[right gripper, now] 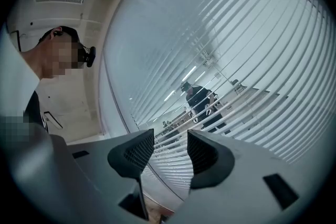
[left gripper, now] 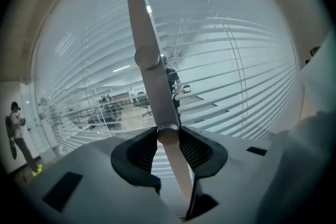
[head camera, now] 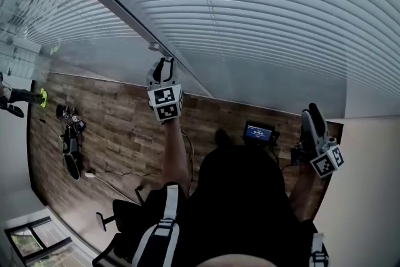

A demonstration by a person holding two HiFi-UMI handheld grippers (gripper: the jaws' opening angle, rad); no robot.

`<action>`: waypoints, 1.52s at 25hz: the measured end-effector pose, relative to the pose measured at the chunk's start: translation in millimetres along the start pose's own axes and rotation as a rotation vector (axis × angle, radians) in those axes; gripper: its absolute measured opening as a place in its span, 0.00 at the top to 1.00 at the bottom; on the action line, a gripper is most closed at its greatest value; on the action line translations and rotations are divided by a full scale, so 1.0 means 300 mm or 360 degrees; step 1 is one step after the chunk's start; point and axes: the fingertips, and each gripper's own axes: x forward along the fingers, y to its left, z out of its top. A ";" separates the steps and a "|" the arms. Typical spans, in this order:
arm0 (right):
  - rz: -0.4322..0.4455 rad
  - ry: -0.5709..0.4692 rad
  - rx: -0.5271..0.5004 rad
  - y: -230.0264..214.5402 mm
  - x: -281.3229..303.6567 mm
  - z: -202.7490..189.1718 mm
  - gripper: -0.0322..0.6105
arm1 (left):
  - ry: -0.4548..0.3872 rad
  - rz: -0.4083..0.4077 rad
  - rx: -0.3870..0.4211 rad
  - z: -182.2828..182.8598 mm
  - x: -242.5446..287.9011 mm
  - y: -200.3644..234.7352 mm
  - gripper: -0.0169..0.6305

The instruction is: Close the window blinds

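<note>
Blinds [head camera: 250, 9] hang ahead with slats part-open, tilt wand [left gripper: 152, 86] just in front of them is pinched by left gripper [left gripper: 168, 136], right gripper [right gripper: 170, 152] gapes empty near them; smooth wand could slip in the pads when twisted, leaving slats open.

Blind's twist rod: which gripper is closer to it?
Left. The left gripper is clamped on the rod; the right gripper is open and empty, away to the right, off the rod.

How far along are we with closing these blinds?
Done: the left tongs are clamped on the tilt wand. In hand: that wand, ready to twist. Left: the slats stand open enough to see the room through them. The right tongs are open and empty.
</note>
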 end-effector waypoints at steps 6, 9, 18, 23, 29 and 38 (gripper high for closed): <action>-0.0006 0.0000 -0.0035 -0.005 0.001 0.004 0.64 | -0.0140 -0.0144 -0.0673 -0.009 -0.013 0.034 0.73; -0.0018 0.0003 -0.0035 -0.011 -0.003 -0.001 0.64 | -0.0187 -0.0169 -0.0816 -0.006 -0.011 0.051 0.73; -0.0031 -0.0011 -0.0027 -0.018 -0.025 0.006 0.64 | -0.0167 -0.0175 -0.0813 0.014 0.002 0.052 0.76; -0.0038 -0.0009 -0.0026 -0.030 -0.029 -0.001 0.64 | -0.0117 -0.0130 -0.0624 0.008 0.007 0.044 0.76; -0.0029 0.0004 -0.0028 -0.021 -0.011 0.002 0.64 | -0.0030 -0.0030 -0.0294 0.010 0.012 0.038 0.76; -0.0019 -0.0005 -0.0037 -0.006 -0.013 0.017 0.64 | 0.0016 0.0014 -0.0093 0.027 0.006 0.032 0.76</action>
